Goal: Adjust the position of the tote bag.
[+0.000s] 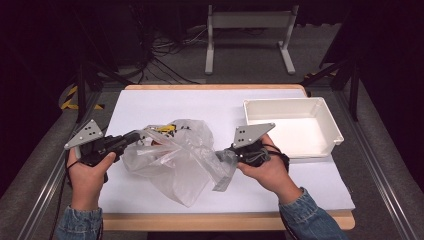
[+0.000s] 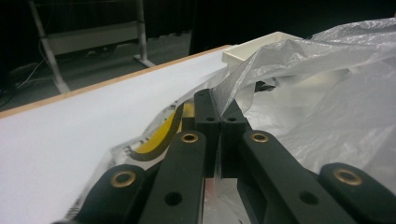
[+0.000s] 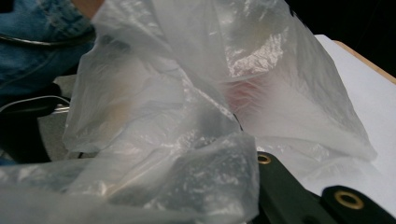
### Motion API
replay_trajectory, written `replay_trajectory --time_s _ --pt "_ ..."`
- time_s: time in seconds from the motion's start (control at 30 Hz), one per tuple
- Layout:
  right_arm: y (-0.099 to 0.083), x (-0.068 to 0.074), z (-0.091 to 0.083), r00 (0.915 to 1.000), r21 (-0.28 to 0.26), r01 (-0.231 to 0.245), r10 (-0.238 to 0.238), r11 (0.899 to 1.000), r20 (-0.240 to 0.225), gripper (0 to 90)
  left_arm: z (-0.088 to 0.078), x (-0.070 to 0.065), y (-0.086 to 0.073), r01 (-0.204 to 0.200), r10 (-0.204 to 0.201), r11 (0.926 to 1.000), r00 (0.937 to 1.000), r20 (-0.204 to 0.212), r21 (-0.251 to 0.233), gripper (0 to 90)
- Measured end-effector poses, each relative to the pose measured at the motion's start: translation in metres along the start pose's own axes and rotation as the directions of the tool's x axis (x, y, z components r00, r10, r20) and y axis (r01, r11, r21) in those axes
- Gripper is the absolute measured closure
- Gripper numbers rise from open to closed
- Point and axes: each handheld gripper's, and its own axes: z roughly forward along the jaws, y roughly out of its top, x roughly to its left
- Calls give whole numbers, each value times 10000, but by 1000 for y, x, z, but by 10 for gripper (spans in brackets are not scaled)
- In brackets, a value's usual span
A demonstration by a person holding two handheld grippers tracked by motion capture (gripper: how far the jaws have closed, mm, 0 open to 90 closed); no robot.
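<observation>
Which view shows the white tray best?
The high view: the whole tray sits at the table's right, beside the bag. The left gripper view catches just one corner behind the bag. In the right gripper view, bag plastic covers that direction.

Clear bag on a white table

The bag (image 1: 177,160) is see-through and milky, with a yellow and black item (image 2: 161,135) left of the black jaws; the tray (image 1: 295,125) is off-white, the sleeves (image 1: 310,220) blue denim.

Plastic bag (image 3: 187,140) hides the right gripper's jaws.
</observation>
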Motion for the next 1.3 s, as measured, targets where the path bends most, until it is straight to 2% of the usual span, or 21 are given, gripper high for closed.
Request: replay_trajectory --time_s 0.07,0.17,0.27,0.37,0.4,0.43,0.47,0.53,0.57,0.6,0.63,0.67,0.73,0.77,0.83,0.9,0.97,1.0,1.07,1.17,1.3 --pt "2 3 -9 10000 -131 -63 63 9999 -52 896 3 1 3 -52 53 10000 10000 81 -51 897" --pt "8 -5 -15 9984 -411 -299 318 9987 473 894 13 13 4 197 -196 9997 9998 82 -149 897" --pt "12 -21 -10 9942 -668 -752 800 9949 720 889 20 26 1 492 -493 9986 9988 -62 -171 898" --pt "16 -42 3 9859 -719 -1383 1442 9878 853 891 27 39 -5 1041 -1045 9944 9943 -211 -188 892" --pt "16 -42 3 9859 -719 -1383 1442 9878 853 891 27 39 -5 1041 -1045 9944 9943 -211 -188 865" --pt "18 -55 14 9760 -665 -1944 1998 9787 871 892 29 43 -7 1297 -1304 9913 9910 -319 -234 773" --pt "18 -55 14 9760 -665 -1944 1998 9787 871 892 29 45 -9 1565 -1582 9870 9860 -523 -359 773" --pt "19 -64 21 9654 -636 -2395 2446 9688 906 893 27 46 -11 1878 -1930 9802 9769 -914 -623 480" --pt "19 -67 24 9620 -619 -2522 2572 9657 922 893 23 46 -11 1885 -1962 9790 9744 -1095 -773 393" --pt "19 -73 28 9499 -657 -2899 2954 9548 1020 893 19 45 -11 1887 -1983 9781 9732 -1166 -882 258" --pt "19 -73 28 9499 -657 -2899 2954 9548 1020 893 15 43 -10 1878 -1988 9775 9723 -1230 -957 258" --pt "18 -75 31 9435 -672 -3063 3123 9495 1113 893 4 38 -10 1769 -1905 9785 9723 -1358 -1062 195" --pt "17 -76 31 9408 -662 -3126 3185 9476 1162 893 -1 36 -10 1696 -1834 9800 9727 -1424 -1036 162" --pt "15 -78 32 9351 -624 -3259 3314 9433 1257 893 -13 31 -11 1694 -1841 9802 9703 -1569 -1027 148" --pt "14 -80 33 9288 -602 -3391 3443 9388 1369 893 -24 26 -11 1682 -1839 9800 9695 -1620 -1062 127" --pt "13 -81 33 9260 -587 -3447 3496 9369 1424 893 -30 23 -12 1710 -1860 9796 9703 -1547 -1052 119" --pt "12 -83 35 9212 -594 -3551 3600 9329 1476 893 -36 17 -11 1588 -1678 9843 9774 -1286 -774 100" --pt "12 -84 37 9178 -539 -3617 3656 9307 1549 894 -38 11 -11 1544 -1607 9857 9818 -1009 -678 89" --pt "12 -84 40 9153 -470 -3682 3709 9286 1570 894 -39 3 -10 1500 -1538 9872 9851 -762 -536 81" --pt "12 -85 43 9139 -408 -3727 3743 9271 1571 894 -43 -4 -8 1381 -1422 9884 9876 -667 -627 75" --pt "13 -86 49 9108 -245 -3795 3781 9249 1660 894 -60 -17 -5 1096 -1145 9897 9922 -496 -917 60"
